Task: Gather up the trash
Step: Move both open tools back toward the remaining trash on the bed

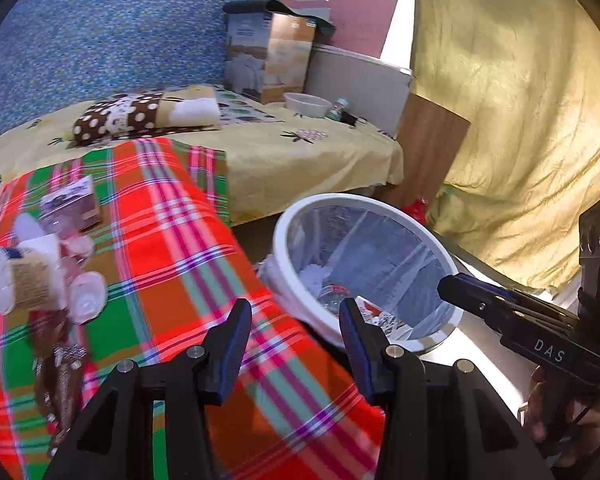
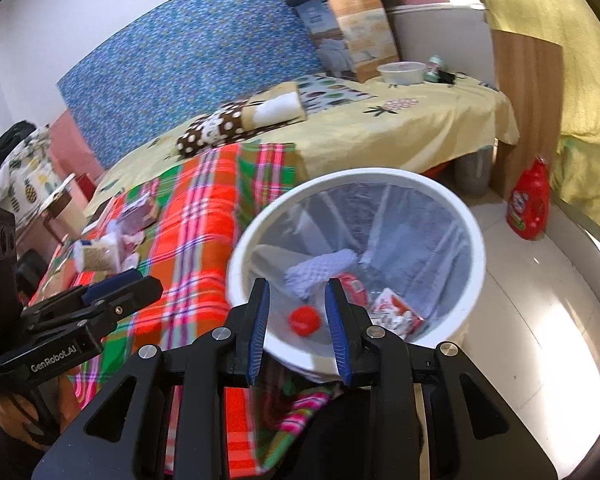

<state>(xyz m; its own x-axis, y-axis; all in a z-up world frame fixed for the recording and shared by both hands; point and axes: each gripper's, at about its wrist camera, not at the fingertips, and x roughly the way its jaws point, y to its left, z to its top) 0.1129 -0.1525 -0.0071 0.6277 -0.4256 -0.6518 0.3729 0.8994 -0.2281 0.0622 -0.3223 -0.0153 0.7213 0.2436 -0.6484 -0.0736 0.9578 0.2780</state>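
A white trash bin (image 2: 476, 240) with a clear liner stands on the floor beside the plaid-covered table (image 1: 172, 240). Inside it lie a red cap (image 2: 305, 320), white foam netting (image 2: 320, 270) and a red-and-white wrapper (image 2: 396, 314). My right gripper (image 2: 296, 328) is open and empty just above the bin's near rim. My left gripper (image 1: 296, 344) is open and empty over the table's right edge, next to the bin (image 1: 288, 240). Loose trash sits at the table's left: a paper-labelled tub (image 1: 24, 280), a white lid (image 1: 87, 298), a small box (image 1: 71, 204) and a brown wrapper (image 1: 60, 372).
A bed with a yellow sheet (image 1: 300, 152) lies behind the table, holding a dotted pillow (image 1: 140, 114), a cardboard box (image 1: 272, 56) and a white bowl (image 1: 307, 104). A red detergent bottle (image 2: 530, 204) stands on the floor by a wooden panel (image 2: 528, 112).
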